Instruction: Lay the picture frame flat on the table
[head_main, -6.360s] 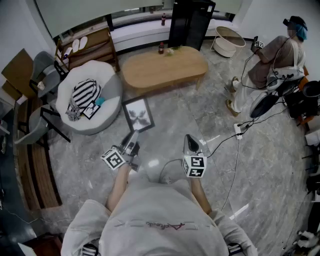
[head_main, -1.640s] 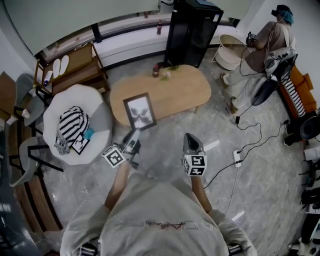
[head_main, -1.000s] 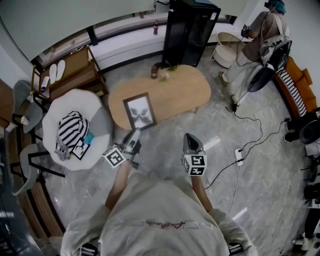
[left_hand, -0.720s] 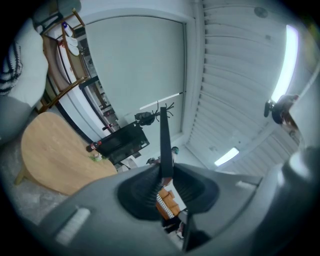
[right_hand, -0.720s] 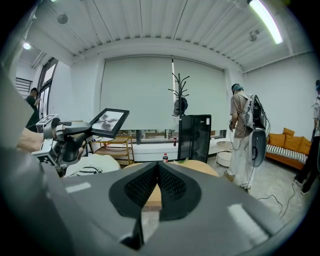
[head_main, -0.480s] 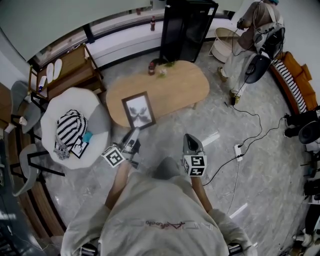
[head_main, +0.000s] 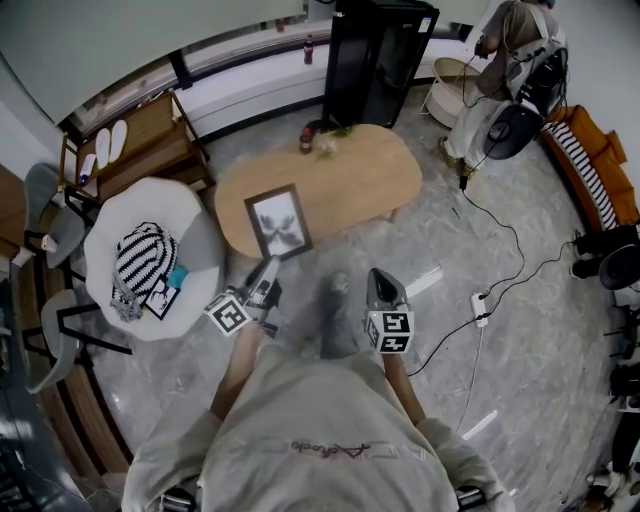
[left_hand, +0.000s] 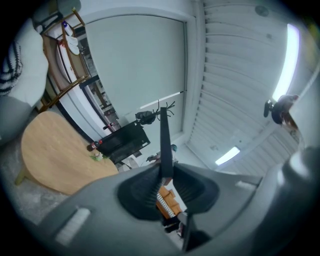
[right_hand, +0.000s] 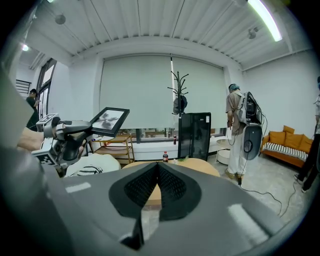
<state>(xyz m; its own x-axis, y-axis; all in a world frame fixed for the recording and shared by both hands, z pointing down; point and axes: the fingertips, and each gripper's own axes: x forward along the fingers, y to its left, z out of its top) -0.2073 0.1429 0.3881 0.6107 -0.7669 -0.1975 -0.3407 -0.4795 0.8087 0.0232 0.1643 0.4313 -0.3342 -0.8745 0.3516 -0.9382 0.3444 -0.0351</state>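
A black picture frame with a grey print hangs in the air over the near left end of the oval wooden table. My left gripper is shut on its lower edge. In the left gripper view the frame stands edge-on between the jaws, and the table lies below at the left. The right gripper view shows the frame held nearly level, well above the table. My right gripper floats over the floor to the right, jaws shut and empty.
A bottle and a small plant stand at the table's far edge. A white round chair with a striped bag sits left of the table. A black cabinet stands behind. A person is at the back right. A cable and power strip lie on the floor.
The frame stays in the left gripper's grip over the table's end. A grey leg has come forward between the grippers. The person at the back right has shifted.
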